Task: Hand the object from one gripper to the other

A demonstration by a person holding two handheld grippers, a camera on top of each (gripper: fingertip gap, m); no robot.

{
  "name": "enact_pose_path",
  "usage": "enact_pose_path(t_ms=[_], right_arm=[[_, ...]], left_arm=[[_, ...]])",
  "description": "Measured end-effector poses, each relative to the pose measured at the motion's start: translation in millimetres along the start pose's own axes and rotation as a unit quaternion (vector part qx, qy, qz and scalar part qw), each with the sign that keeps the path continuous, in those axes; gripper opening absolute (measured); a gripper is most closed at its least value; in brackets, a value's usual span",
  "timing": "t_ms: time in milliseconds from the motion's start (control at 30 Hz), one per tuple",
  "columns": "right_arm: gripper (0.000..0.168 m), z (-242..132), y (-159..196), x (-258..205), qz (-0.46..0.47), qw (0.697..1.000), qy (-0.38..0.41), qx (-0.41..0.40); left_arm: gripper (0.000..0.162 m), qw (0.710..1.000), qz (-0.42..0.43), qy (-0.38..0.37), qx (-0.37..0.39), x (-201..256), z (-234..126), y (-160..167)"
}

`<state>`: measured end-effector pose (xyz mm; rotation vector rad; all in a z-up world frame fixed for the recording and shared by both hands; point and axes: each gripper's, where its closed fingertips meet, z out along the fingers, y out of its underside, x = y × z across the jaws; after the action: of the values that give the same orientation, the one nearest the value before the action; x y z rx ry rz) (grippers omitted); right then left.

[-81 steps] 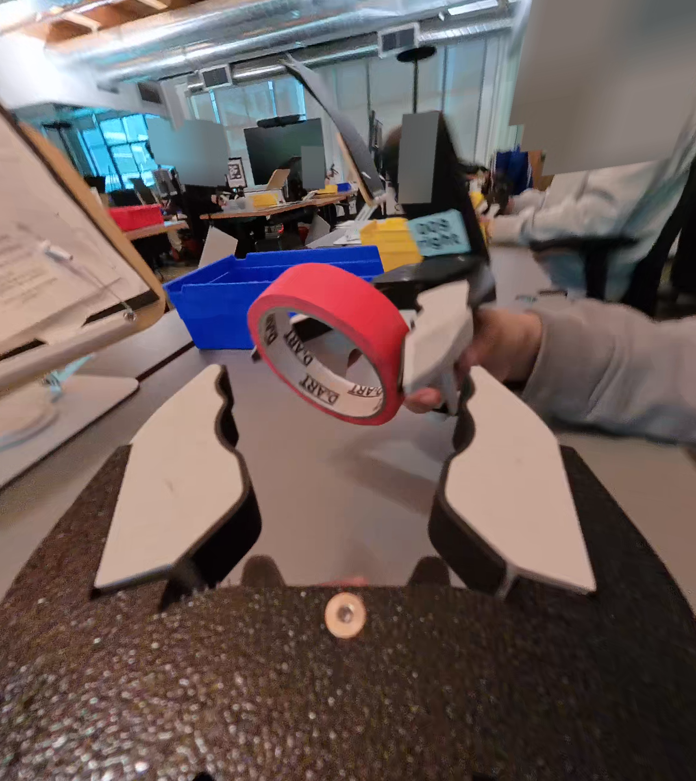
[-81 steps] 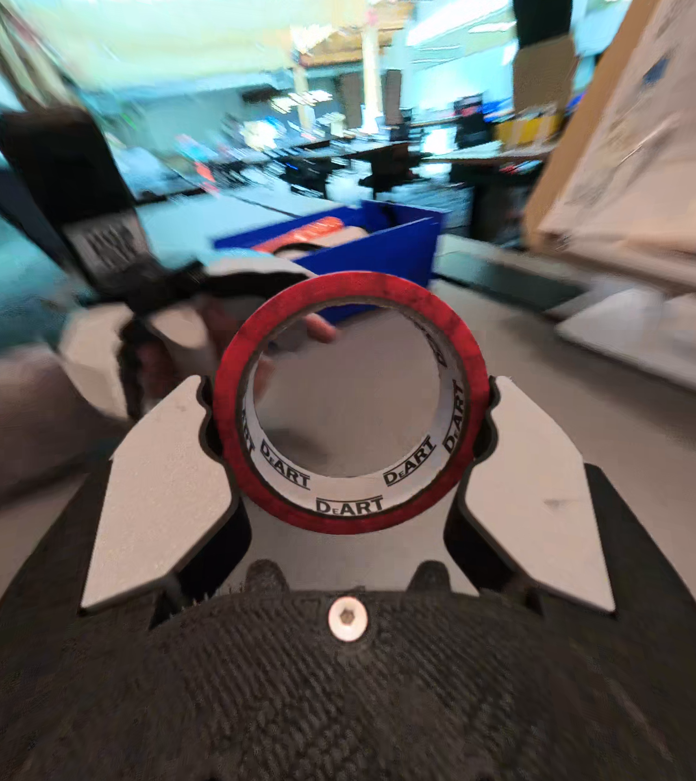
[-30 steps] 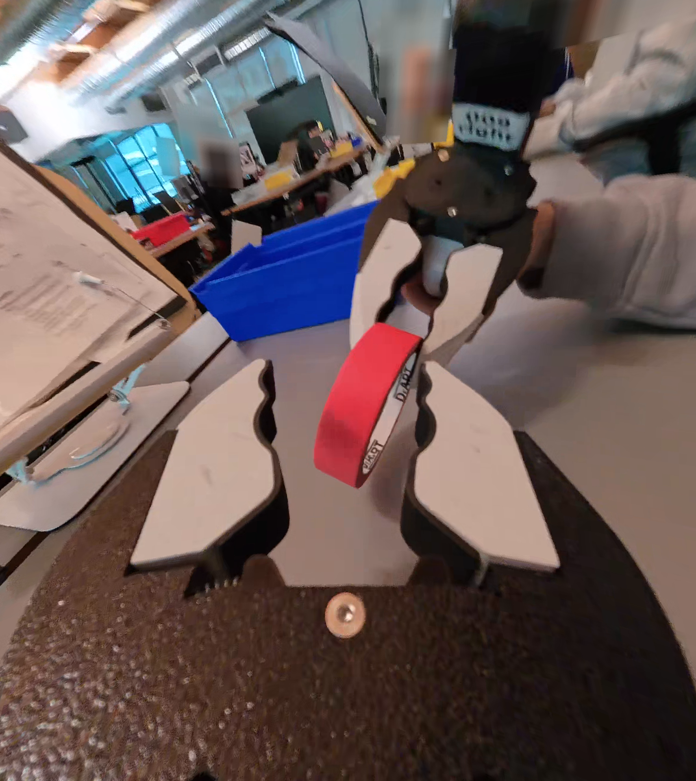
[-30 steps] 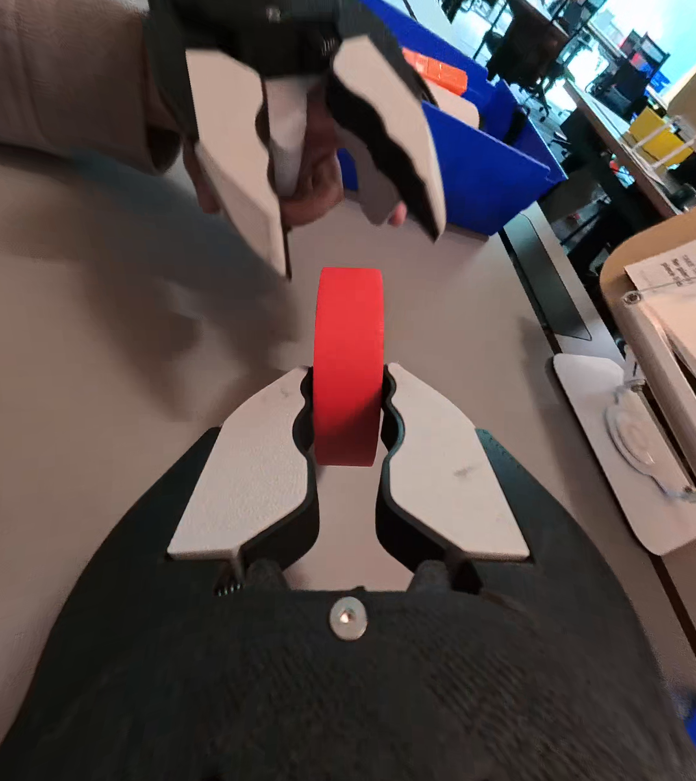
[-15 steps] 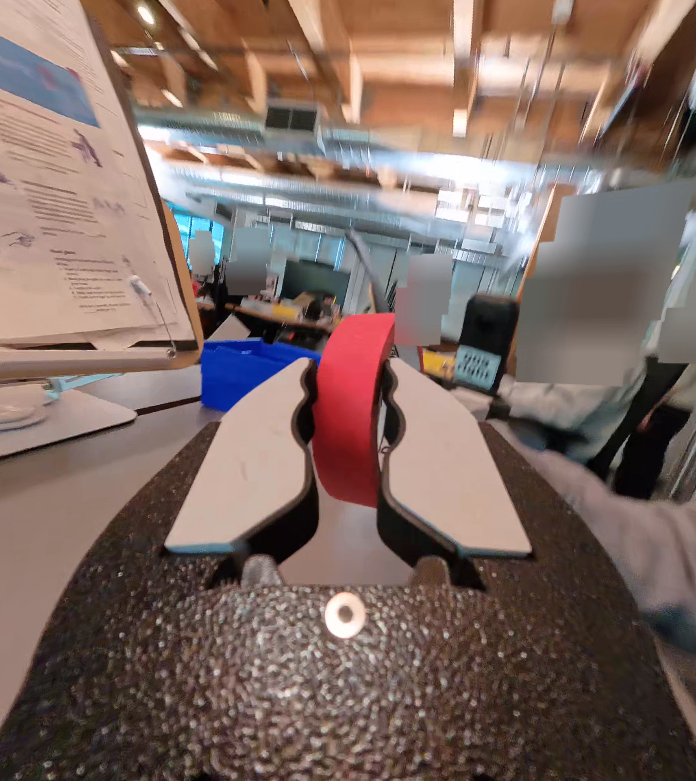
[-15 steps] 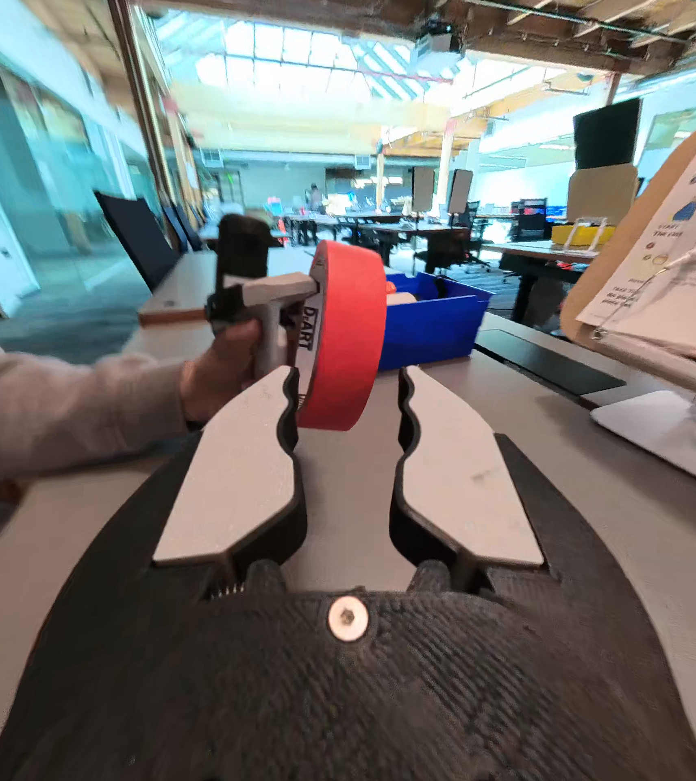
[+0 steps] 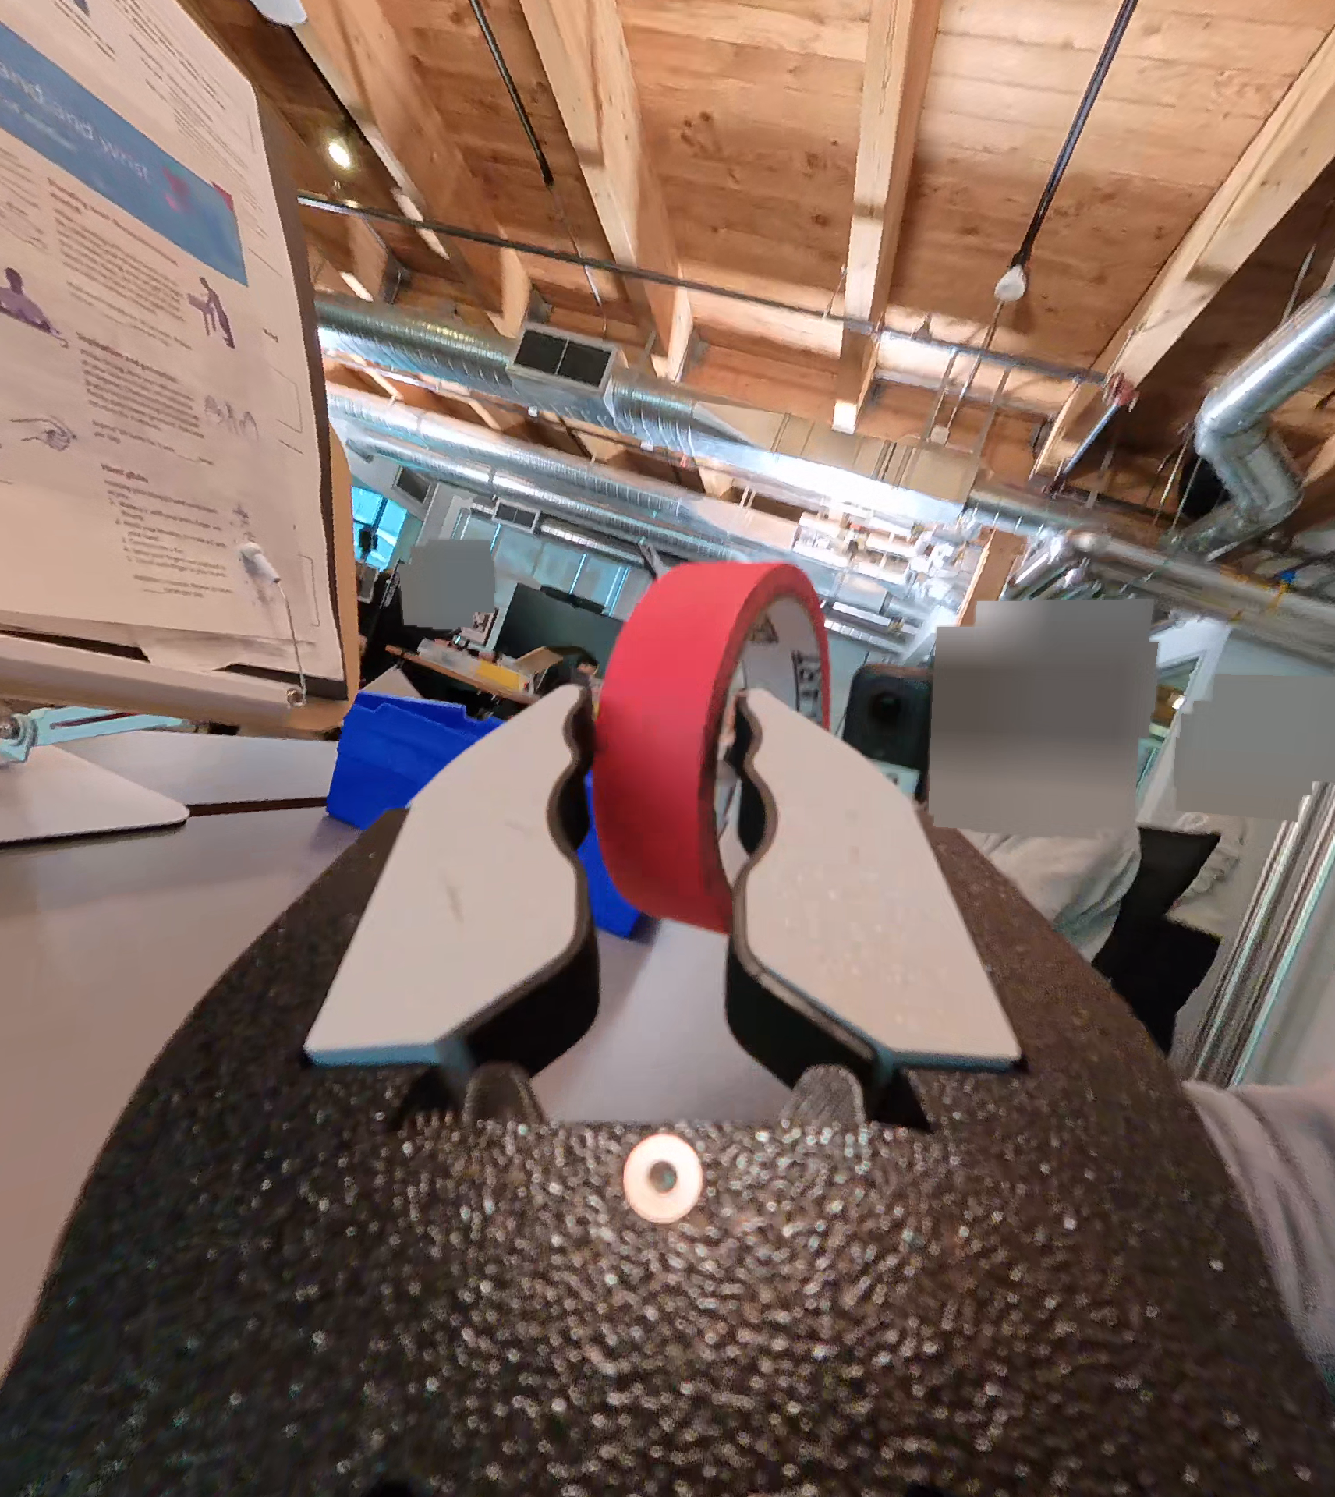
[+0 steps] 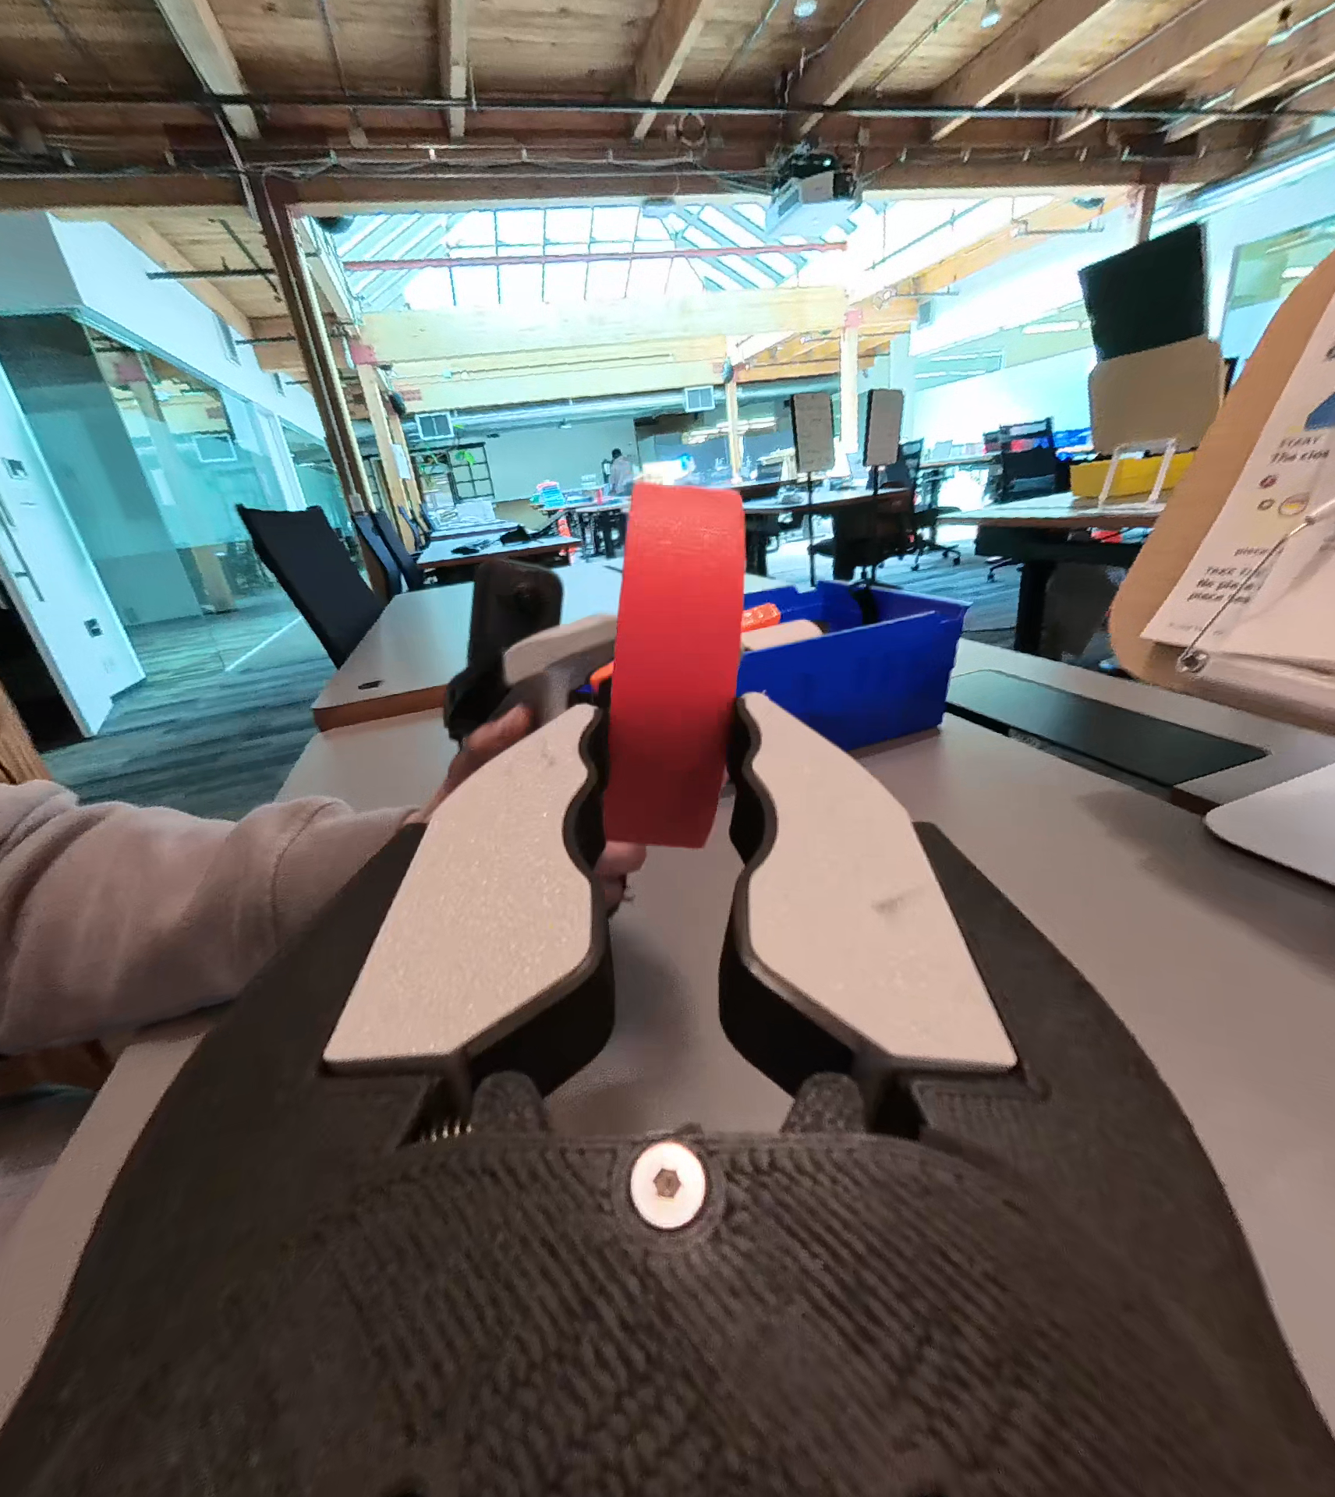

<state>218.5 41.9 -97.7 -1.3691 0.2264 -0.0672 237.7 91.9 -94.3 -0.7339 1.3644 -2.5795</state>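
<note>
**Step in hand: transfer of grip**

1. The left claw (image 7: 660, 706) is clenching the roll of red tape (image 7: 668, 753). Both of its grey fingers (image 7: 486, 875) are pressing against the flat sides of the roll.
2. The right claw (image 8: 660, 717) is straddling another part of the same roll, one finger on each side. In the right wrist view the gaps look almost nil, but contact cannot be confirmed there, so its state cannot be told.
3. Judgement: the receiving claw is needing a firm squeeze on both flat sides before the giving claw is letting go. Releasing too soon is risking a drop onto the tabletop (image 8: 1094, 931).
4. Judgement: both claws are best held steady and square to the roll during the squeeze. A twist is likely to lever the ring out of either grip.
5. Judgement: once the hold is firm, the giving claw is best opened wide and drawn straight back, clear of the rim.

**The roll**

- The roll is standing on edge in the air above the tabletop, in front of a blue bin (image 8: 851, 672).
- It is a narrow ring with a matte red outer band and a pale inner core carrying dark print.
- In the right wrist view it is appearing edge-on; in the left wrist view it is turned slightly, showing part of the core.
</note>
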Motion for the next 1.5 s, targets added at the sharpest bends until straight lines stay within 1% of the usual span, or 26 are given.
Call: enact_pose_path(t_ms=[67, 100, 133, 167, 267, 300, 333, 367, 433, 467, 533, 633, 667, 700, 733, 800, 900, 1000, 1033, 1100, 1167, 1267, 1367, 1400, 1433, 1500], right_arm=[[0.028, -8, -10, 7, -0.026, 0.999, 0.029, 0.01], [0.028, -14, -19, 12, -0.039, 0.998, 0.045, 0.02], [0.028, -24, -30, 18, -0.057, 0.996, 0.068, 0.032], [0.028, -36, -41, 29, -0.082, 0.99, 0.109, 0.04], [0.028, -89, -79, 67, -0.159, 0.952, 0.26, 0.031], [0.028, -112, -91, 81, -0.189, 0.929, 0.317, 0.015], [0.028, -136, -102, 98, -0.222, 0.9, 0.375, -0.015], [0.028, -159, -106, 119, -0.245, 0.87, 0.424, -0.065], [0.028, -199, -108, 162, -0.264, 0.813, 0.492, -0.163], [0.028, -217, -103, 186, -0.266, 0.787, 0.514, -0.214], [0.029, -244, -85, 231, -0.273, 0.737, 0.531, -0.317], [0.029, -270, -47, 281, -0.285, 0.664, 0.516, -0.46], [0.029, -274, -39, 293, -0.294, 0.639, 0.514, -0.49], [0.029, -278, -30, 303, -0.299, 0.621, 0.509, -0.515], [0.029, -279, -21, 311, -0.296, 0.612, 0.504, -0.533], [0.029, -281, -3, 323, -0.29, 0.603, 0.497, -0.553], [0.029, -277, 21, 329, -0.282, 0.599, 0.482, -0.574], [0.029, -267, 30, 330, -0.317, 0.582, 0.468, -0.584], [0.029, -264, 33, 330, -0.32, 0.584, 0.461, -0.587], [0.03, -258, 51, 325, -0.286, 0.612, 0.429, -0.6], [0.031, -263, 66, 323, -0.239, 0.62, 0.421, -0.618], [0.03, -263, 71, 324, -0.212, 0.64, 0.434, -0.598], [0.03, -263, 71, 323, -0.208, 0.634, 0.439, -0.602], [0.032, -263, 70, 323, -0.202, 0.636, 0.442, -0.599], [0.041, -262, 67, 323, -0.195, 0.642, 0.45, -0.589], [0.053, -257, 48, 325, -0.189, 0.662, 0.476, -0.547]], left_arm=[[0.057, 0.999, 0.03, -0.023, -0.017, -3, 2, 8], [0.066, 0.998, 0.047, -0.029, -0.029, -4, 2, 11], [0.07, 0.996, 0.064, -0.033, -0.042, -4, 2, 15], [0.072, 0.995, 0.079, -0.036, -0.055, -4, 3, 18], [0.07, 0.991, 0.107, -0.033, -0.078, 0, 4, 26], [0.069, 0.99, 0.113, -0.032, -0.082, 1, 4, 28], [0.066, 0.989, 0.117, -0.03, -0.085, 1, 4, 29], [0.065, 0.988, 0.12, -0.029, -0.089, 2, 5, 31], [0.063, 0.988, 0.121, -0.03, -0.092, 1, 5, 33], [0.063, 0.988, 0.119, -0.03, -0.092, 1, 6, 33], [0.061, 0.989, 0.114, -0.029, -0.092, 1, 5, 33], [0.058, 0.99, 0.111, -0.03, -0.087, -1, 4, 31], [0.058, 0.99, 0.111, -0.031, -0.085, -1, 4, 31], [0.057, 0.99, 0.111, -0.031, -0.084, -2, 3, 30], [0.056, 0.99, 0.11, -0.03, -0.084, -2, 3, 30], [0.056, 0.99, 0.108, -0.029, -0.086, -2, 3, 32], [0.056, 0.99, 0.11, -0.028, -0.089, -2, 3, 35], [0.056, 0.99, 0.107, -0.023, -0.09, 0, 4, 35], [0.056, 0.99, 0.107, -0.023, -0.09, 1, 4, 34], [0.056, 0.991, 0.105, -0.023, -0.086, 1, 4, 33], [0.056, 0.991, 0.101, -0.024, -0.081, 1, 4, 30], [0.056, 0.992, 0.104, -0.024, -0.075, 2, 4, 26], [0.056, 0.992, 0.104, -0.022, -0.067, 3, 3, 21], [0.056, 0.992, 0.104, -0.023, -0.065, 3, 3, 19], [0.056, 0.992, 0.104, -0.023, -0.062, 3, 3, 18], [0.056, 0.992, 0.108, -0.025, -0.06, 3, 2, 15]])
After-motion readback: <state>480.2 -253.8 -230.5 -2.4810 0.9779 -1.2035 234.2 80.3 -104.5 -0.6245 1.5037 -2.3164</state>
